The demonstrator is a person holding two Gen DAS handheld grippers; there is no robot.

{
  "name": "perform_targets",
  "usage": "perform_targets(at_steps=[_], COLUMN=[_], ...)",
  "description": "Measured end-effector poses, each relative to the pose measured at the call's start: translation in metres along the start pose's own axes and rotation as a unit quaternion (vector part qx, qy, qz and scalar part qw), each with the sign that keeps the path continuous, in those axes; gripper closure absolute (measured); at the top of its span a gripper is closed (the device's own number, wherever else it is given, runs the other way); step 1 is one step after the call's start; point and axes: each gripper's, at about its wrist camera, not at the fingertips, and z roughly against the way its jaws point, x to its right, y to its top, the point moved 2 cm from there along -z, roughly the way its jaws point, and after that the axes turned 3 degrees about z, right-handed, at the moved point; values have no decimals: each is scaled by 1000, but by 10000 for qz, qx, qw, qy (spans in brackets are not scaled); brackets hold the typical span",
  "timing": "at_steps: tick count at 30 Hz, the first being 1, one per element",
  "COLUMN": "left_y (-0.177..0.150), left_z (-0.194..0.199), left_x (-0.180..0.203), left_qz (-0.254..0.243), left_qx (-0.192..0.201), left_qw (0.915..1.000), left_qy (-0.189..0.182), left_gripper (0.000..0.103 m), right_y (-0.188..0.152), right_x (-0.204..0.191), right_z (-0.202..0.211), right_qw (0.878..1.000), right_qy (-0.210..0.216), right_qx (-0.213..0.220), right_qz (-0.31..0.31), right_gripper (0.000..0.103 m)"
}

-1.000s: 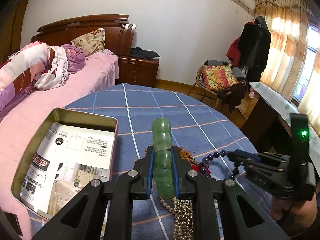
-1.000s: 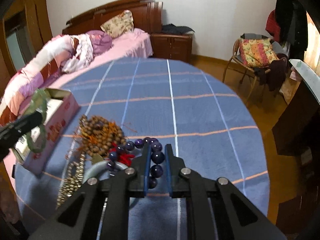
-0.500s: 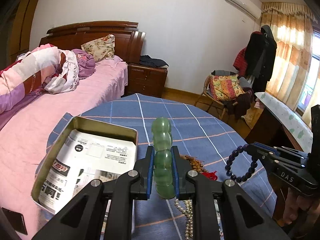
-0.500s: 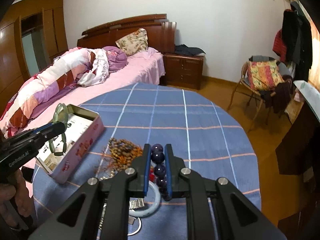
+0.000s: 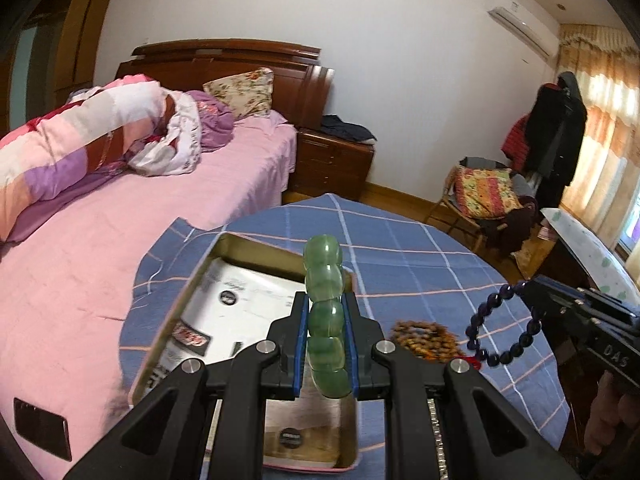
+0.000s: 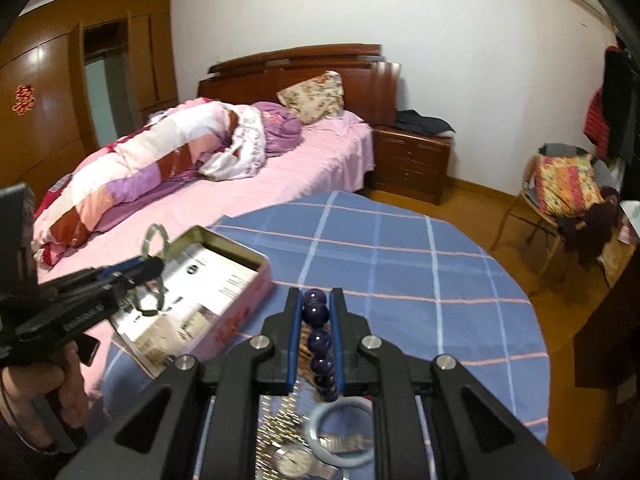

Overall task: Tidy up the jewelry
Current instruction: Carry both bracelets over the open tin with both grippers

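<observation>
Left gripper [image 5: 325,322] clamps green bracelet [image 5: 324,280]; right gripper [image 6: 316,328] clamps purple bracelet [image 6: 320,334]. Risk: beads snagging tin [image 5: 188,288] rim on release.

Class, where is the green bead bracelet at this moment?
The green bead bracelet is clamped in the left tool, held above the open tin box on the blue checked tablecloth, left of the brown bead pile.
</observation>
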Motion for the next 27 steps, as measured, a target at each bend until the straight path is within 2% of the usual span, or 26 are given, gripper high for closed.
perform_targets(at_steps=[14, 21, 27], left_y=[7, 14, 14], left_z=[-6, -23, -34], left_x=[-34, -46, -51], left_qz=[257, 342, 312], left_qx=[-97, -198, -293], left_qw=[9994, 9990, 9984], left_qy=[195, 226, 365], left_gripper=[87, 87, 87], right_y=[33, 37, 31], right_x=[-68, -84, -91], right_z=[-25, -46, -73], right_qw=[9961, 9943, 9941], right_qy=[707, 923, 998], right_qx=[260, 227, 23], right_qz=[458, 486, 423], right_gripper=[88, 88, 88])
